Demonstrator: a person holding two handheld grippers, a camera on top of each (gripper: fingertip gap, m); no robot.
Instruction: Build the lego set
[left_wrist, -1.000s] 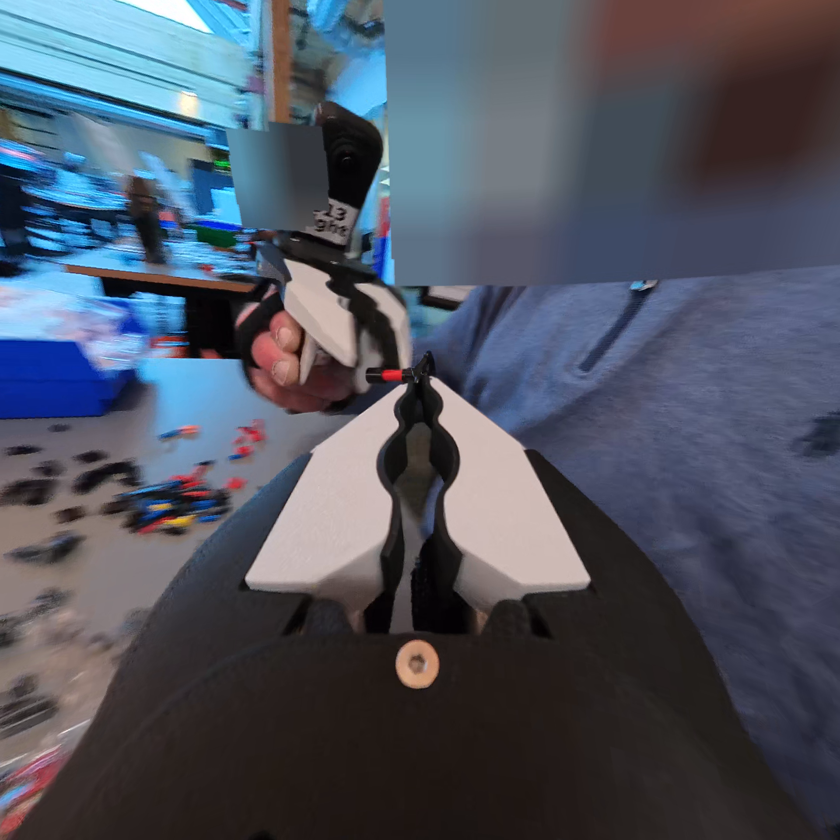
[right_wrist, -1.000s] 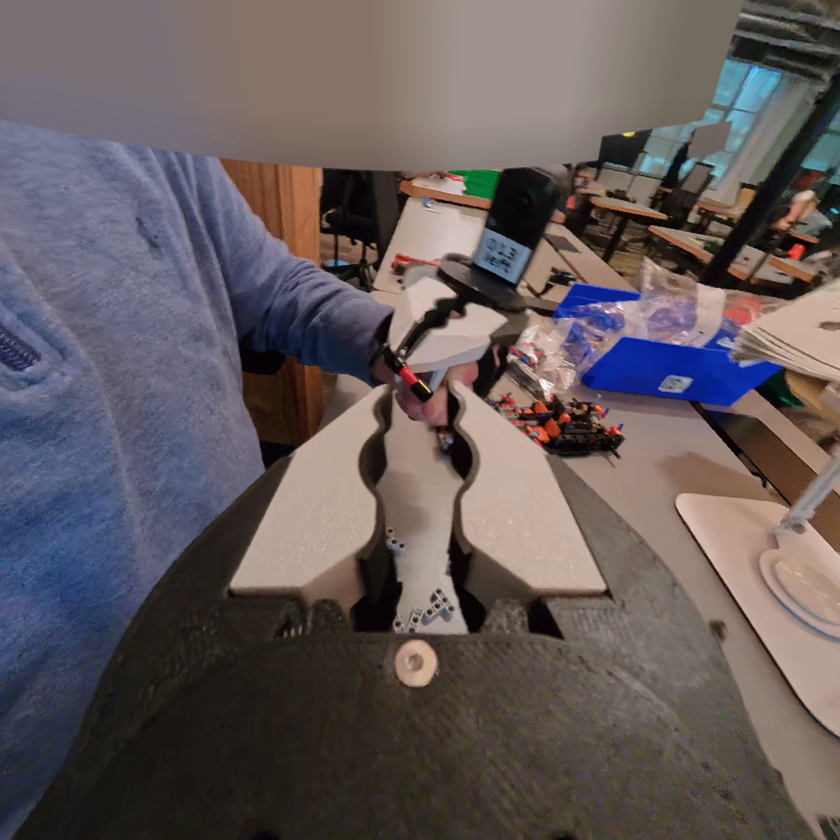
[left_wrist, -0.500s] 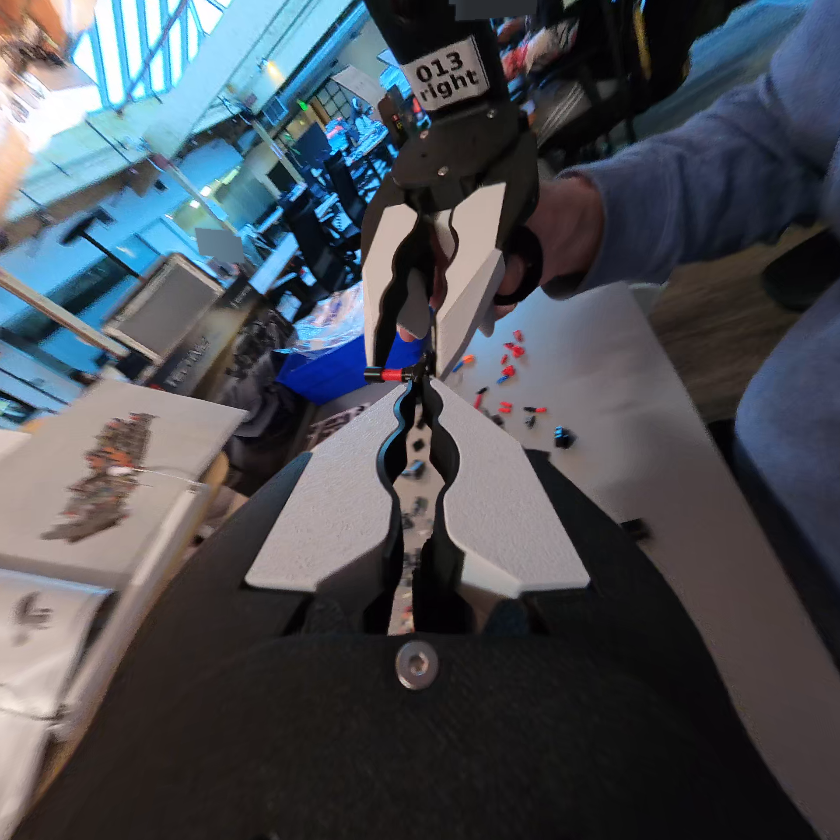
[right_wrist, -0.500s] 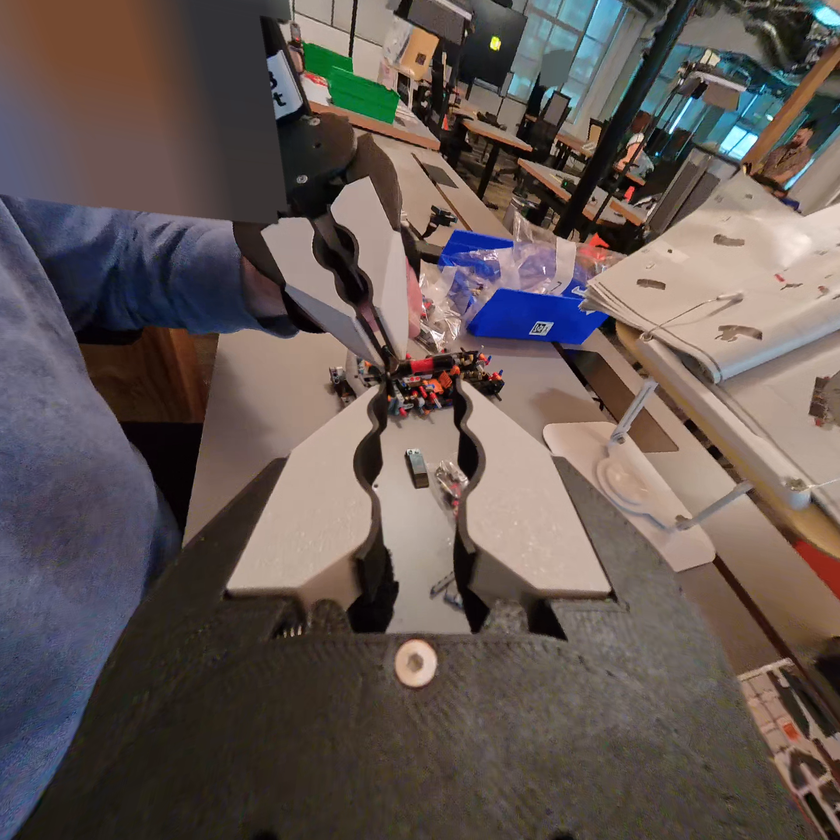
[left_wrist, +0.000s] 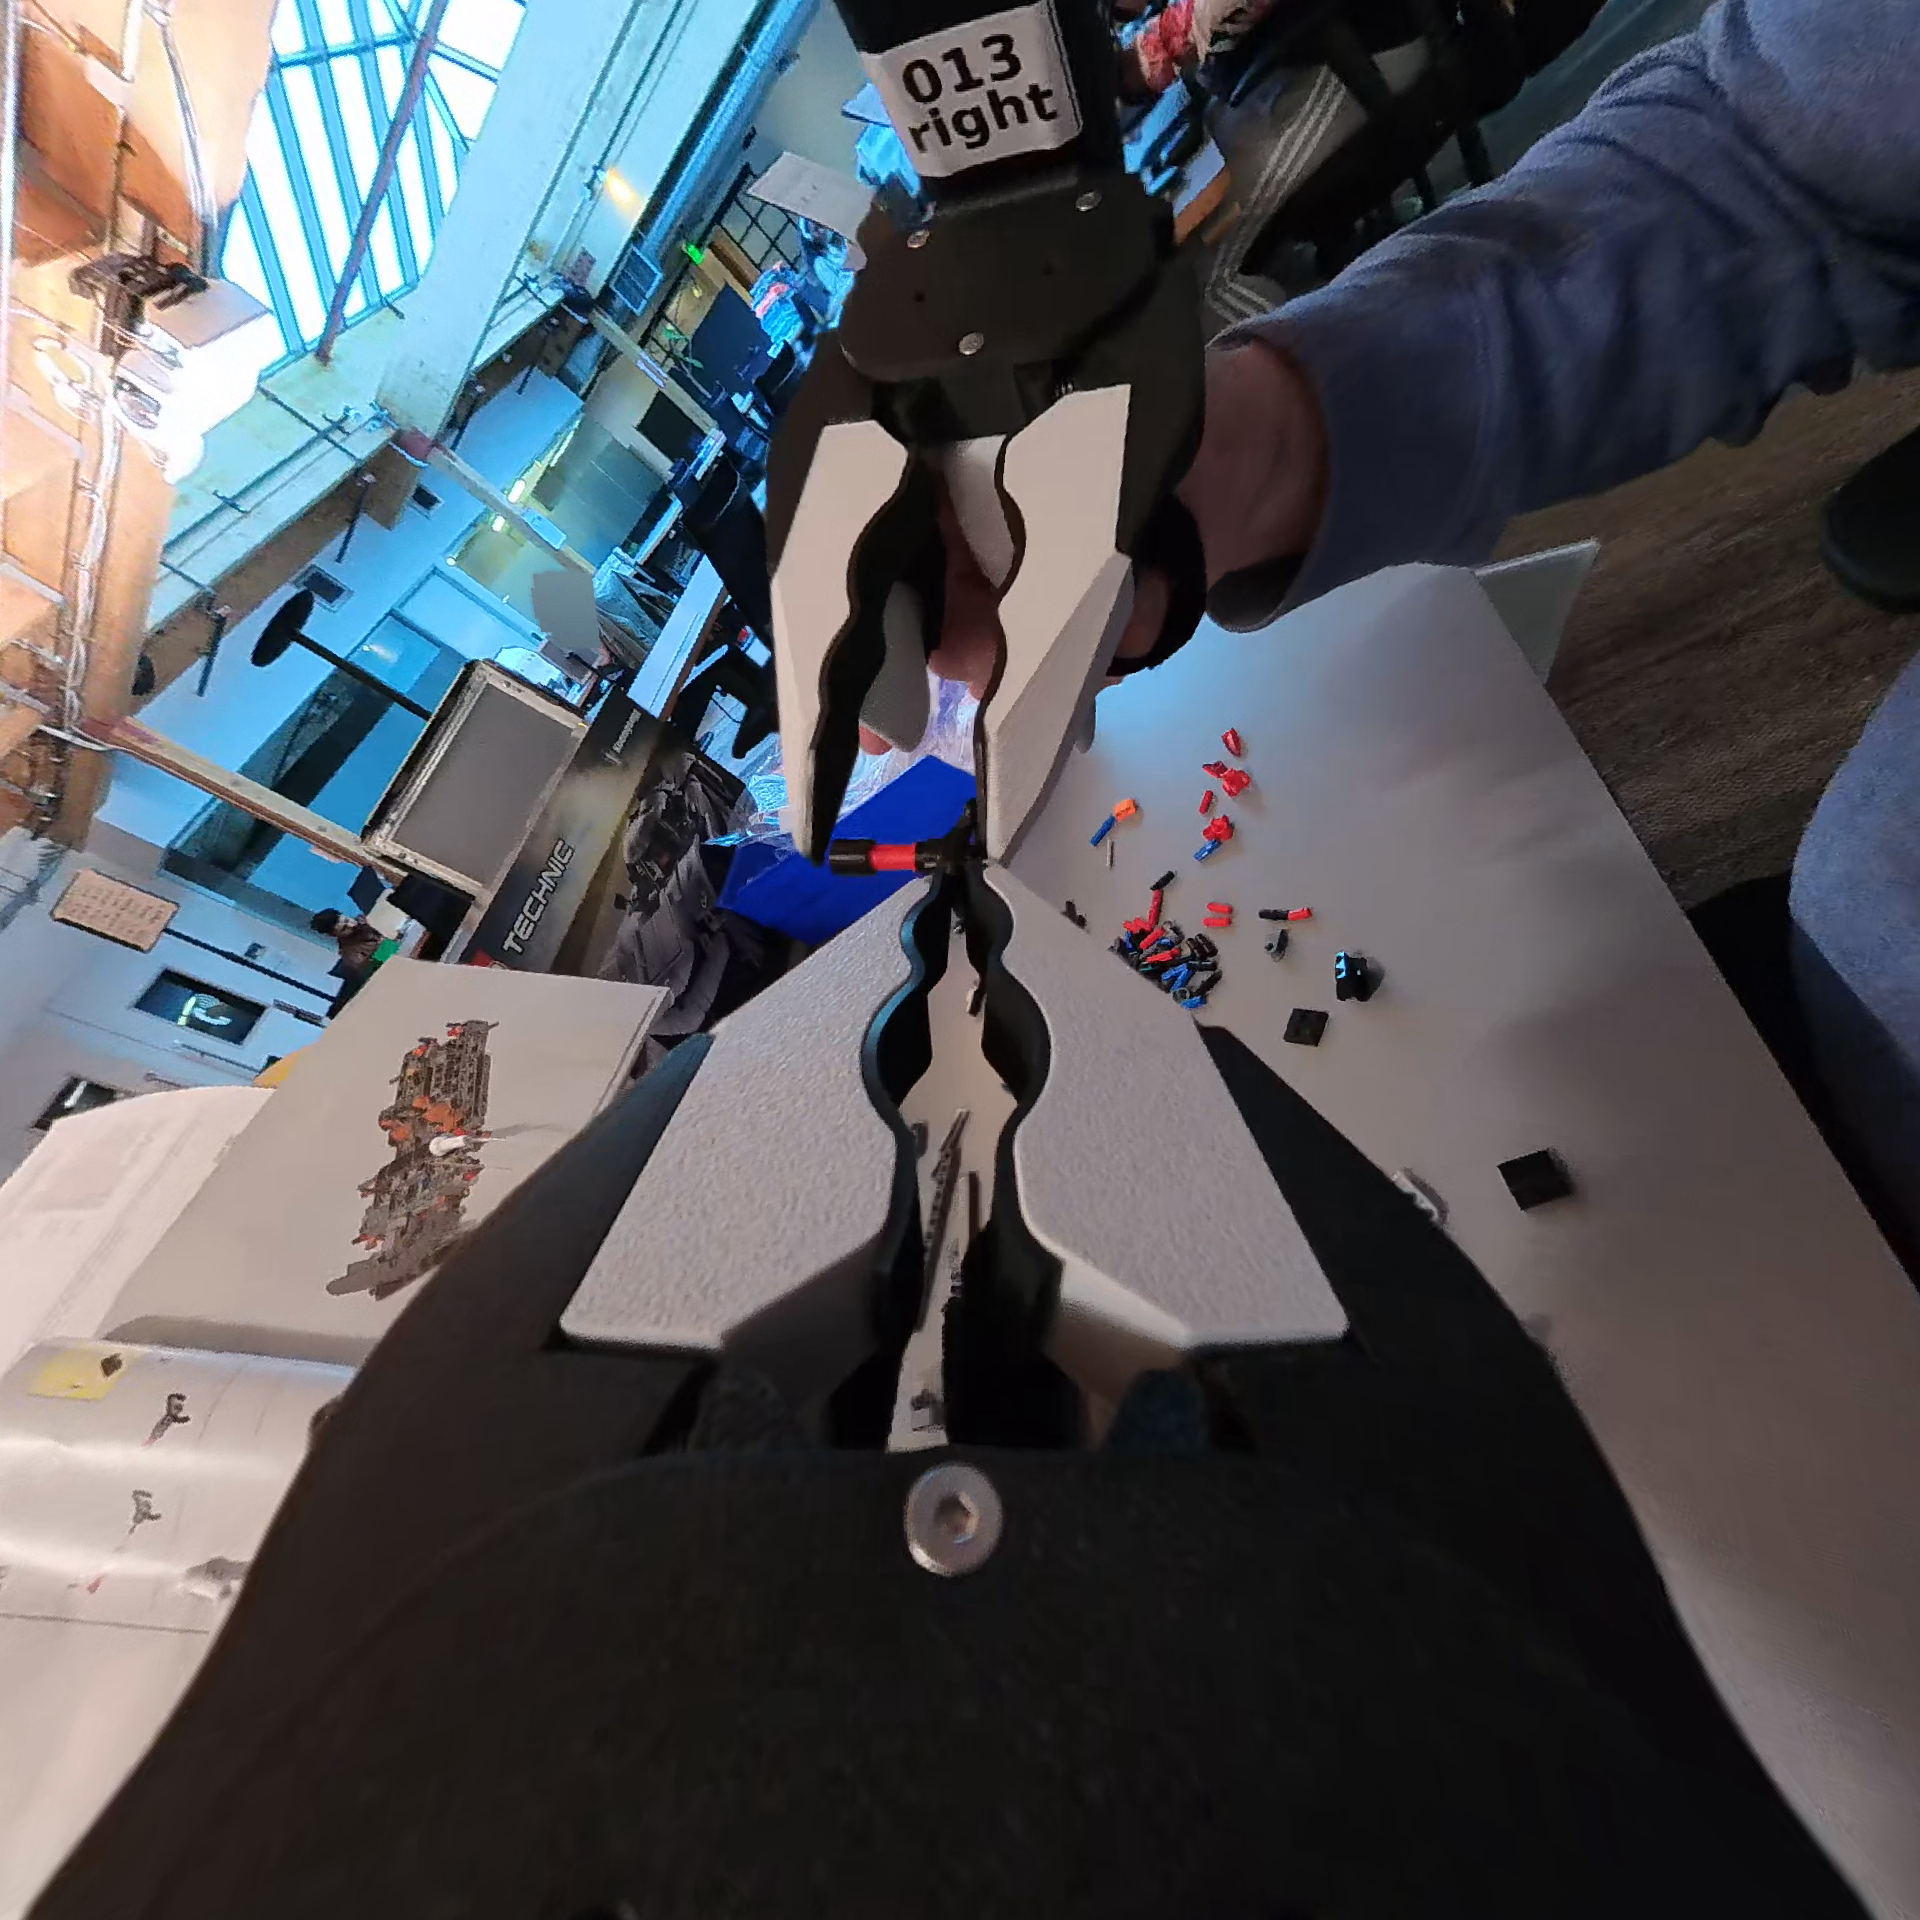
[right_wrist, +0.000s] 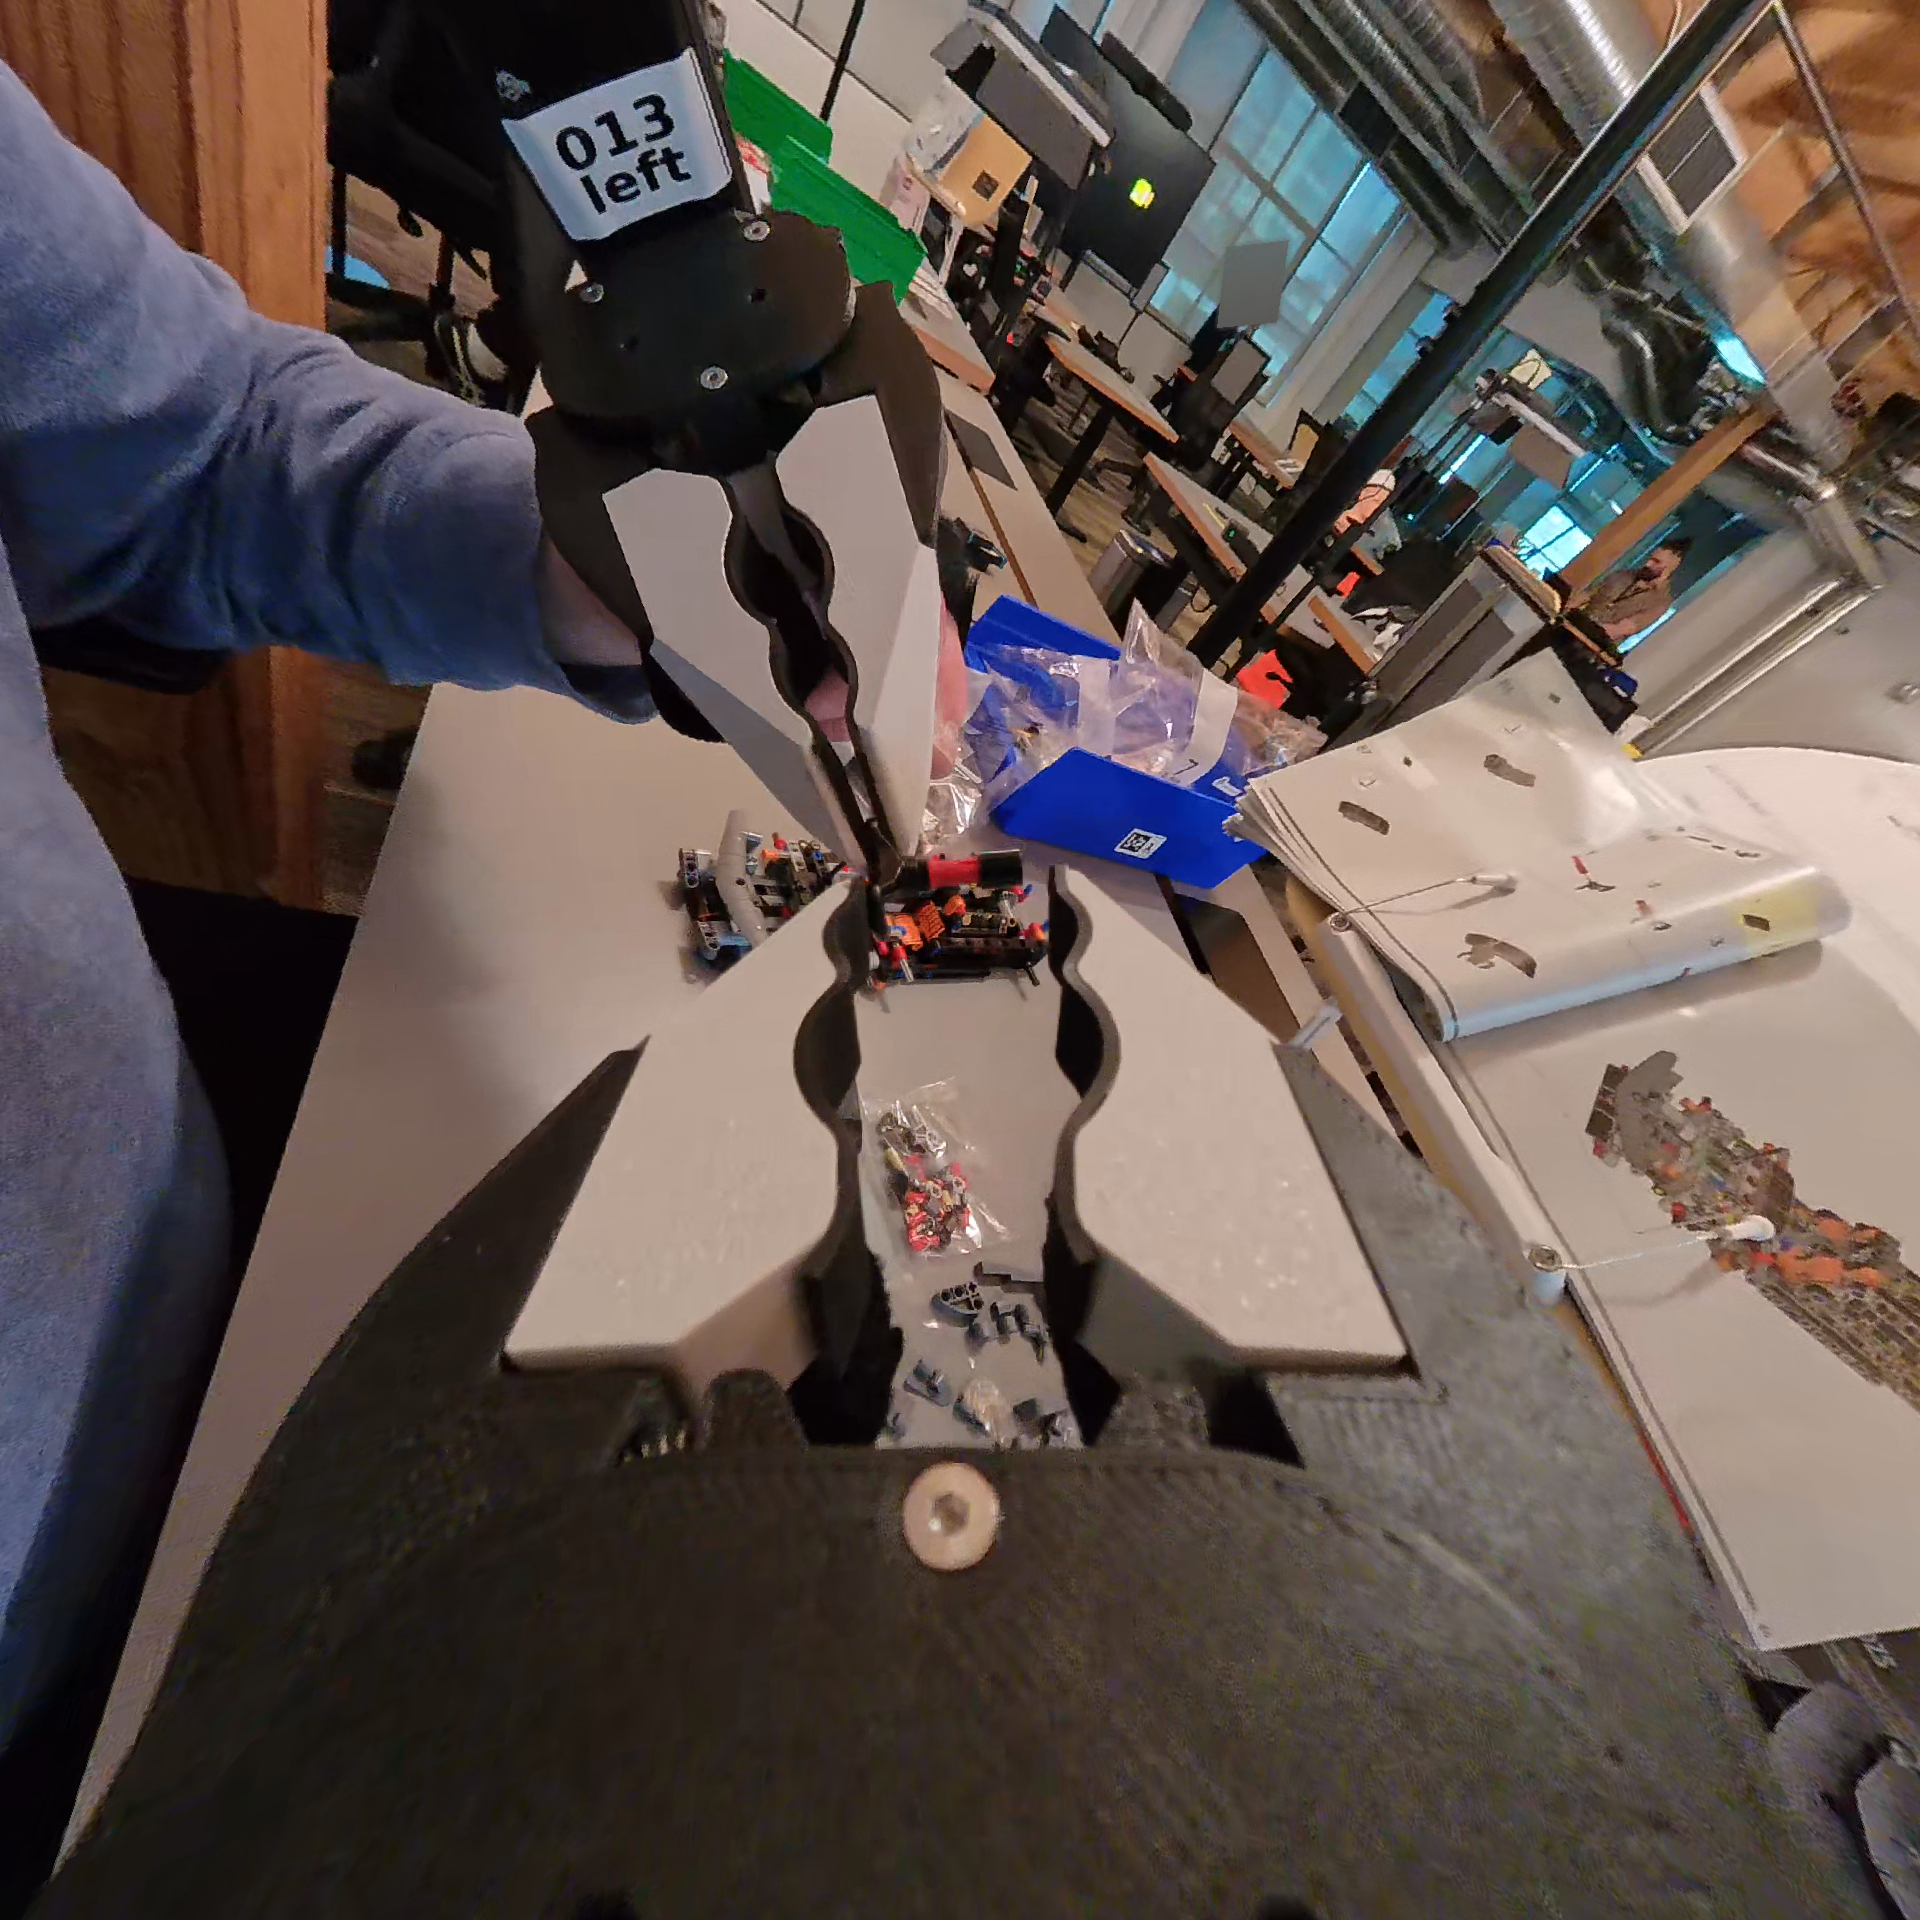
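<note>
Left wrist view, own tongs: the left tongs (left_wrist: 951, 883) are pinching the black end of a small black-and-red pin piece (left_wrist: 894, 857), tips clenched on it above the table (left_wrist: 1455, 790).
Left wrist view, facing tongs: the right tongs (left_wrist: 899, 842) are pointing back toward the camera with tips parted, straddling the red pin piece without clearly gripping it.
Left wrist view, table beyond: loose red, blue and black pieces (left_wrist: 1174, 935) are lying scattered; an instruction booklet (left_wrist: 416, 1132) is lying at the left.
Right wrist view, own tongs: the right tongs (right_wrist: 956, 894) are standing wide apart around the pin piece (right_wrist: 951, 868).
Right wrist view, between the fingers: a clear bag of small parts (right_wrist: 930, 1174) is lying on the table (right_wrist: 499, 831).
Right wrist view, farther: a partly built model (right_wrist: 935, 925) is sitting just behind the pin piece; a blue bin (right_wrist: 1112, 810) holding plastic bags is standing beyond it.
</note>
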